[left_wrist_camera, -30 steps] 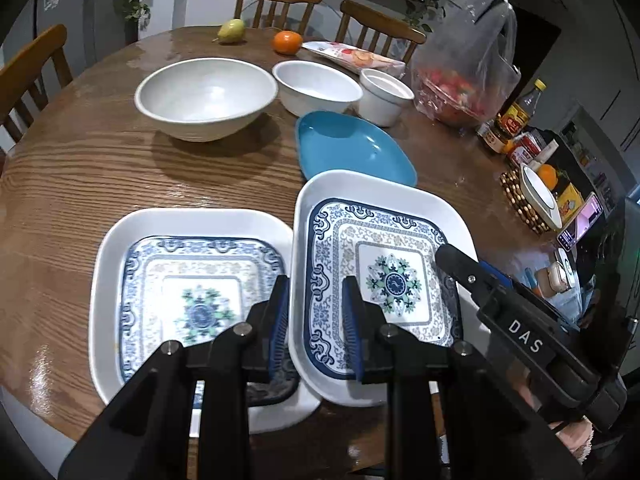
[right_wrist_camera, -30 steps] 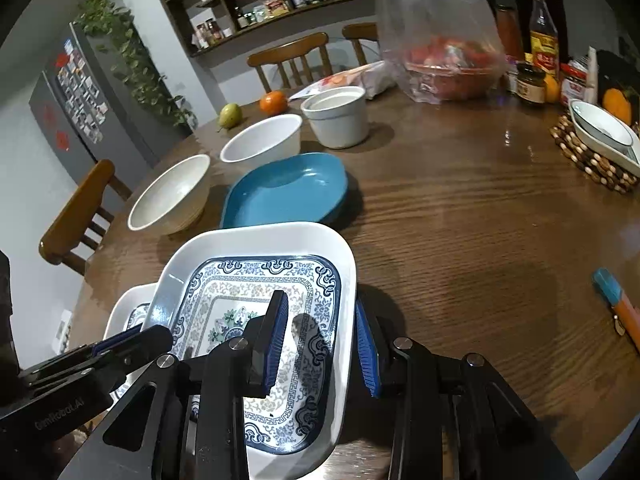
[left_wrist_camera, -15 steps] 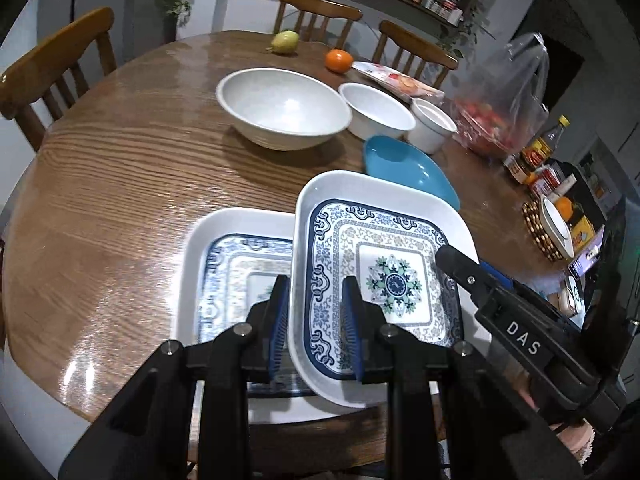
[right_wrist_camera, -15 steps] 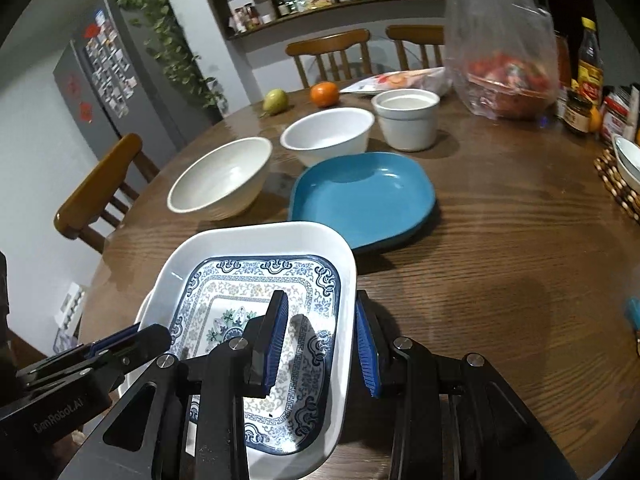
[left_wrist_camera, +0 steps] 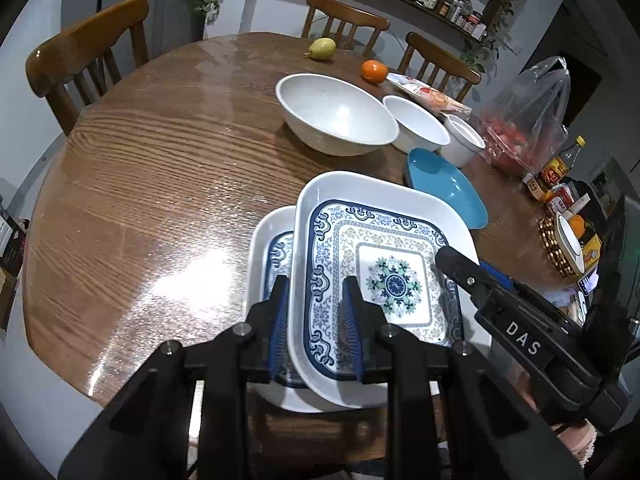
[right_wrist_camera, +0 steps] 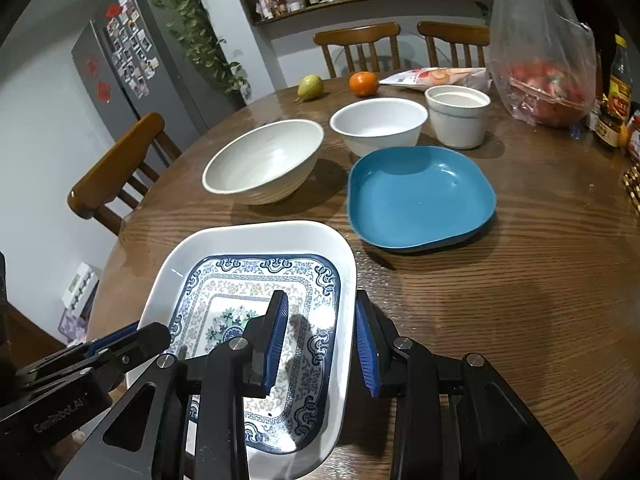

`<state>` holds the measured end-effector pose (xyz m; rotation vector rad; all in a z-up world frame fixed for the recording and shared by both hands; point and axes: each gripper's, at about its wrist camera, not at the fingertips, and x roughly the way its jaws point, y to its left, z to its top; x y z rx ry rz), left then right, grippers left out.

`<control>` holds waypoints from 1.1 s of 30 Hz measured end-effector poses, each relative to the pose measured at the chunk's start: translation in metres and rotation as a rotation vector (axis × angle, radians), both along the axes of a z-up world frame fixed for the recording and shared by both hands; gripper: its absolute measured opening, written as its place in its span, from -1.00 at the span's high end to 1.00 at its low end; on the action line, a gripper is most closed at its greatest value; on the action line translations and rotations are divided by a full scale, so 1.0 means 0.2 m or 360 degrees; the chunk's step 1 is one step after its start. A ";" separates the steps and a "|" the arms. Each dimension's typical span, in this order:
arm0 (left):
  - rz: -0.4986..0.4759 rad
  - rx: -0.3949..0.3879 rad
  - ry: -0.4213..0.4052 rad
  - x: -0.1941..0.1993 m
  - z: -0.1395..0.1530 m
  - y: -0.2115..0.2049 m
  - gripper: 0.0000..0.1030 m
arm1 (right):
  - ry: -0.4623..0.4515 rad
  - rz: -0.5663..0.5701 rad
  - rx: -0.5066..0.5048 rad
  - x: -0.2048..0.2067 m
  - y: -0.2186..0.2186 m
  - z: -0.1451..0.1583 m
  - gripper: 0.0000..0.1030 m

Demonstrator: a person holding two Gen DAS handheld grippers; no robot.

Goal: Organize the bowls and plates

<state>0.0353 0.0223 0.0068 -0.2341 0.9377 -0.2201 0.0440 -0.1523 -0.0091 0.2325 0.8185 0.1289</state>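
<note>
You have both grippers angled down, the left gripper (left_wrist_camera: 316, 320) and right gripper (right_wrist_camera: 320, 344) each clamped on opposite rims of the patterned plate (left_wrist_camera: 384, 264), held above the wooden table (left_wrist_camera: 160, 184); only your left view shows the second patterned plate (left_wrist_camera: 272, 248) underneath.

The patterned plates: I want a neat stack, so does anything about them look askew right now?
Yes. The upper white rectangular plate with blue floral pattern, held at opposite rims by the left tool and right tool, sits offset over the matching lower plate, whose left edge sticks out. No chips or spills are visible.
</note>
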 end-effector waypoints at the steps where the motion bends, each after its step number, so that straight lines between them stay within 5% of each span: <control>1: 0.0007 0.0003 0.0000 0.00 0.00 0.01 0.55 | 0.0002 0.0005 0.0000 0.00 0.01 0.00 0.31; 33: 0.0044 0.0089 0.0056 0.02 -0.10 0.05 0.52 | 0.0030 0.0026 -0.0176 0.01 0.14 -0.08 0.31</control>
